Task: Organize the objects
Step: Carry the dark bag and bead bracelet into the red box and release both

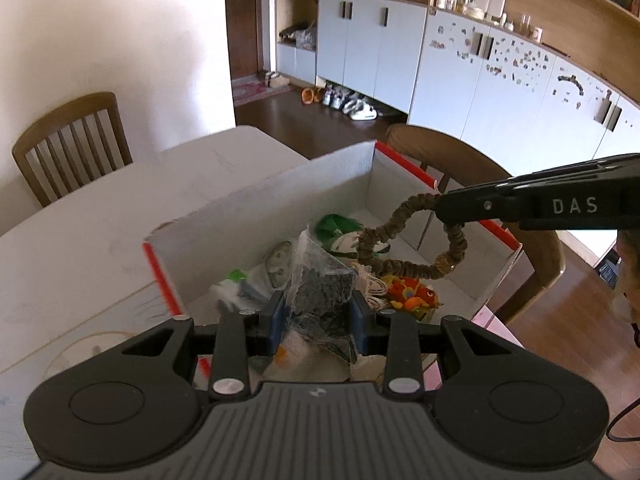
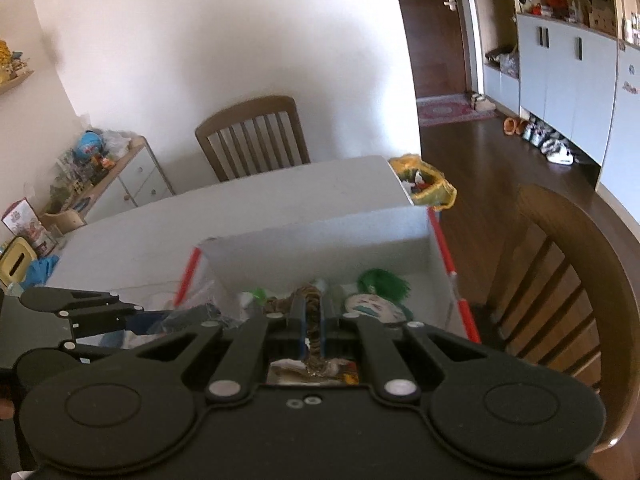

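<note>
A white cardboard box [image 1: 280,196] with red edges stands on the white table [image 1: 80,232]. Inside lie a green-haired doll face [image 2: 374,307], an orange plush toy [image 1: 412,294] and other small items. My left gripper [image 1: 318,316] is shut on a clear plastic bag [image 1: 320,276] holding dark fabric, above the box's near end. My right gripper [image 2: 313,312] is shut on a brown ruffled hair band [image 1: 404,240], which hangs as a loop over the box. In the left wrist view the right gripper [image 1: 440,210] reaches in from the right.
Wooden chairs stand behind the table [image 2: 252,136] and at its right side [image 2: 560,280]. A yellow-lined bin [image 2: 424,180] sits on the floor past the table's far corner. A low cabinet [image 2: 120,180] piled with toys is at the left. Shoes [image 1: 352,104] lie by the white cupboards.
</note>
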The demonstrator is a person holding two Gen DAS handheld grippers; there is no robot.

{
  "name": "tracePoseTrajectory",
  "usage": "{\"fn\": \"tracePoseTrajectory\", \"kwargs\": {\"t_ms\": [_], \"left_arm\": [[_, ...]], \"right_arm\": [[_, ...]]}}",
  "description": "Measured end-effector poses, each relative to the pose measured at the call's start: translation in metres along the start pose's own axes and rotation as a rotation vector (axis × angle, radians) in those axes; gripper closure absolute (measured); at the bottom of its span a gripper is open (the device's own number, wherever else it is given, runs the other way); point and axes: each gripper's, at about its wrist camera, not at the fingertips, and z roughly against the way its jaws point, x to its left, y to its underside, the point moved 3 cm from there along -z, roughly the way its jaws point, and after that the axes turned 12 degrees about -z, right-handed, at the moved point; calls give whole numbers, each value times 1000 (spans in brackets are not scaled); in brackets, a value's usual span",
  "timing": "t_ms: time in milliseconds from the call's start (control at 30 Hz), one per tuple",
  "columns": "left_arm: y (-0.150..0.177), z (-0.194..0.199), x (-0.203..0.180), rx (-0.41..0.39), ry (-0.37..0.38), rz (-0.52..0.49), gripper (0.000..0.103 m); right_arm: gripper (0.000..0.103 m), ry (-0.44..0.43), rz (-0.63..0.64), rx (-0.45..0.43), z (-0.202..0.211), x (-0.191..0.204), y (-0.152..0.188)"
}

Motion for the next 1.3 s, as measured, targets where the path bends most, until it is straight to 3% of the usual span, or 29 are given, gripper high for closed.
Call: {"fn": "tracePoseTrajectory", "kwargs": {"t_ms": [400,800,1000,1133,1300], "left_arm": [[-3,-48,-16,85,39,22,70],[0,-76,-27,150,23,-2,70],[3,-83,-30,169,22,-7,69],[5,-81,-31,166,16,-9,65],[4,-68,-32,135,-11,-3,51]], "right_arm": [[98,48,-14,131,-47,-34,12],[97,80,50,162,-57,-36,19],[88,84,62,174,-56,-40,19],[84,67,75,156,-47,-38,18],[83,49,66,135,-35,-37,16]]}}
